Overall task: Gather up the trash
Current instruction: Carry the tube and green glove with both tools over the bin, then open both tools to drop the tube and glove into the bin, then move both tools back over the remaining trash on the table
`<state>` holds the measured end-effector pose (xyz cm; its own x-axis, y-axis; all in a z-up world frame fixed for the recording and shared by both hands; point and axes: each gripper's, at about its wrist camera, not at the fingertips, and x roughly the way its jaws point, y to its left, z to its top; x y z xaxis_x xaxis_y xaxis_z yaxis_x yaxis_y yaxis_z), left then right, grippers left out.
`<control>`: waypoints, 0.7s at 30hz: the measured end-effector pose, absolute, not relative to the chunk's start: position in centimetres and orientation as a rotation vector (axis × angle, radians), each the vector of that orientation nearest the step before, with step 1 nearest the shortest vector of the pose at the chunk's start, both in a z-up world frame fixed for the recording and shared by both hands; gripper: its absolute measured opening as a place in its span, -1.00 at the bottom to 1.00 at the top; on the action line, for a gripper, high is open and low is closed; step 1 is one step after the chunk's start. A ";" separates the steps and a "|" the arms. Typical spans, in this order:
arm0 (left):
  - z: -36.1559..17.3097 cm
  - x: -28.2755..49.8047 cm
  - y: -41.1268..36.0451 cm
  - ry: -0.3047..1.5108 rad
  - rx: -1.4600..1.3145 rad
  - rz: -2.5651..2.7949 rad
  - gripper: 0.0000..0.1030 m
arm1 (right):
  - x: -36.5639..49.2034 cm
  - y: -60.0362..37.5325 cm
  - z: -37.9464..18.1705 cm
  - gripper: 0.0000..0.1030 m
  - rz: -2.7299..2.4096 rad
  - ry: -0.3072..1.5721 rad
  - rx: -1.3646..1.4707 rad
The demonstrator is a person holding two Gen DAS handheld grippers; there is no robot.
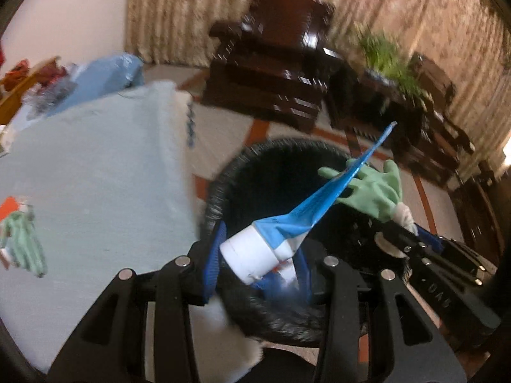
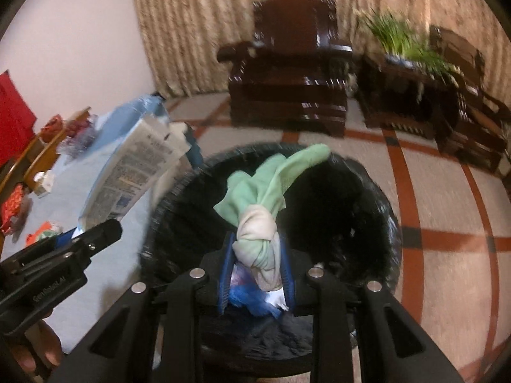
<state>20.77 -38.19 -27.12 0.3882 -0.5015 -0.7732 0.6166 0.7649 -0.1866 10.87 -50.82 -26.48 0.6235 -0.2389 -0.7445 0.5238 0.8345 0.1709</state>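
My left gripper (image 1: 258, 255) is shut on a flattened blue-and-white tube with a white cap (image 1: 252, 252), held over the black-lined trash bin (image 1: 223, 185). My right gripper (image 2: 257, 265) is shut on a knotted green rubber glove (image 2: 268, 191), also over the bin (image 2: 367, 191). The glove (image 1: 373, 191) and the right gripper also show in the left wrist view. The tube (image 2: 137, 166) and the left gripper (image 2: 92, 236) show at the left of the right wrist view. Another green glove (image 1: 24, 242) lies on the light-blue table (image 1: 95, 166).
The table (image 2: 73, 178) stands left of the bin, with red wrappers (image 2: 12, 207) and a blue bag (image 1: 105, 73) on it. A dark wooden armchair (image 1: 271, 60), a side table with a green plant (image 1: 386, 54) and more dark furniture stand on the tiled floor by a curtain.
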 end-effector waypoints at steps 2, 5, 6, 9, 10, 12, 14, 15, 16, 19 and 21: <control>-28.2 21.1 -39.6 0.960 0.160 -0.725 -0.25 | 10.6 -51.8 -27.6 -0.49 -0.465 0.812 0.418; -30.2 21.6 -41.2 1.013 0.175 -0.741 -0.23 | 11.0 -53.1 -29.7 -0.47 -0.468 0.872 0.455; -30.9 21.8 -41.9 1.033 0.184 -0.755 -0.21 | 10.9 -53.4 -30.1 -0.42 -0.475 0.880 0.462; -31.9 22.0 -42.2 1.049 0.211 -0.775 -0.03 | 10.4 -54.1 -30.8 -0.25 -0.496 0.888 0.475; -32.1 22.1 -42.2 1.046 0.214 -0.773 0.11 | 10.3 -54.1 -30.8 -0.23 -0.501 0.884 0.475; -32.1 22.1 -42.0 1.036 0.214 -0.772 0.25 | 10.0 -54.1 -30.7 -0.23 -0.506 0.883 0.474; -32.0 22.0 -41.7 1.034 0.213 -0.766 0.30 | 9.6 -54.0 -30.4 -0.23 -0.513 0.874 0.481; -32.0 22.0 -41.3 1.031 0.211 -0.766 0.30 | 9.4 -54.1 -30.3 -0.23 -0.514 0.870 0.483; -31.7 21.9 -41.0 1.026 0.211 -0.763 0.30 | 9.3 -54.0 -30.0 -0.23 -0.514 0.863 0.485; -30.6 21.9 -39.0 0.998 0.206 -0.746 0.32 | 9.2 -53.0 -28.8 -0.22 -0.500 0.841 0.474; -29.7 22.1 -37.0 0.981 0.192 -0.718 0.41 | 9.5 -51.8 -27.8 -0.22 -0.480 0.824 0.459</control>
